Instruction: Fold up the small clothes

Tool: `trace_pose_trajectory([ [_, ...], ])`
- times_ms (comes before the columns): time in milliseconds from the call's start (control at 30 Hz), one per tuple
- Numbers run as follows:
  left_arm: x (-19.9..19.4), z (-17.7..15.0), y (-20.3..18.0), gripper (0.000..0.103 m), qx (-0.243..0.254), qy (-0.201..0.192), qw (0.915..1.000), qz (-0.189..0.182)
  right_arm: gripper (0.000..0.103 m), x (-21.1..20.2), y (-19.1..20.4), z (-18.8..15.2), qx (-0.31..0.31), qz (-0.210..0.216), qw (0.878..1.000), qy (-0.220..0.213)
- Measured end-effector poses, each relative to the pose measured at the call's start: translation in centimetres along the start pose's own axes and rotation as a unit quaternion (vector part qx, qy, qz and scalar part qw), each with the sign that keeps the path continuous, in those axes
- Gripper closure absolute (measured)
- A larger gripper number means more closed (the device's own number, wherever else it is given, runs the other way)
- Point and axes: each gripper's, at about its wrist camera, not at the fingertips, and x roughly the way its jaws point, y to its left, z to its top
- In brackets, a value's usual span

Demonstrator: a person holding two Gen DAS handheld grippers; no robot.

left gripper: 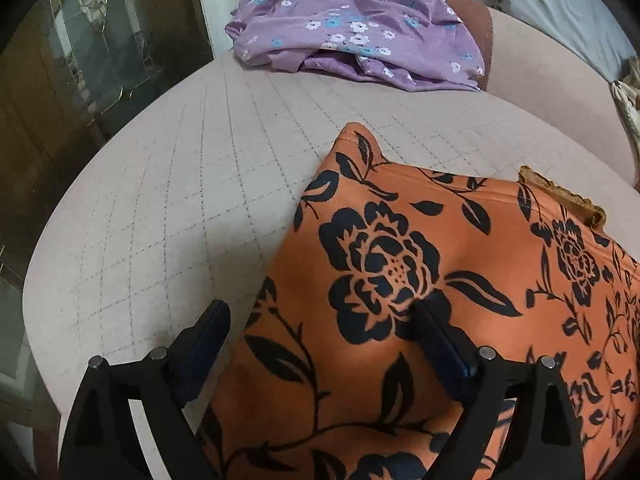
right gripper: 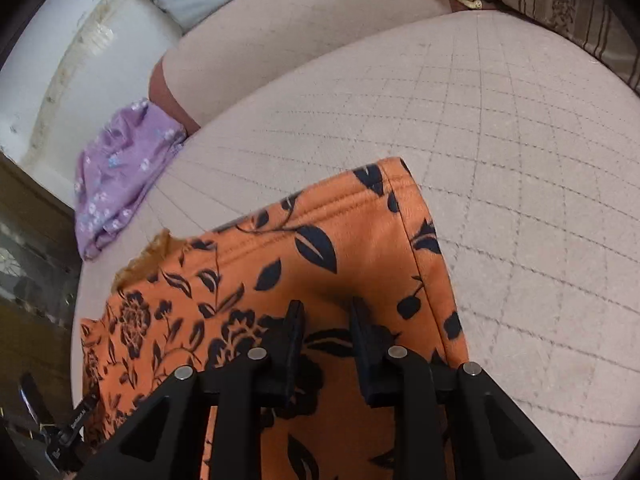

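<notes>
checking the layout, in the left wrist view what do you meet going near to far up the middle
left gripper → orange floral garment → bare quilted cushion → purple floral garment

In my left wrist view, bare quilted cushion [left gripper: 168, 208] lies open at centre left; the purple floral garment [left gripper: 352, 36] blocks the top centre. In my right view, the cushion's right half is clear, and the orange floral garment [right gripper: 320, 248] fills the lower centre.

Only a small white print shows, on a black device [right gripper: 82, 414] at the lower left, too blurred to read.
</notes>
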Motion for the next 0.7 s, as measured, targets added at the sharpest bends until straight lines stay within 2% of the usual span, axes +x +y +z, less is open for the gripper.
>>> trace_pose_trajectory([
  [133,-3.2,-0.6,-0.8,0.010,0.032,-0.039,0.9985,0.022,0.076,-2.4,1.0,-0.8,-0.023,0.004,0.999,-0.029],
  [300,-9.5,-0.9,-1.8,0.010,0.052,-0.133,0.9893,0.031,0.076,-6.7,2.6,-3.0,-0.067,0.036,0.992,-0.102],
  [467,-15.7,-0.9,-2.2,0.010,0.062,-0.204,0.9765,0.028,0.076,-9.1,4.3,-5.0,-0.096,0.061,0.985,-0.133],
  [700,-21.1,-1.5,-2.4,0.010,0.063,-0.254,0.9649,0.015,0.076,-10.7,5.1,-7.2,-0.114,0.075,0.980,-0.147],
])
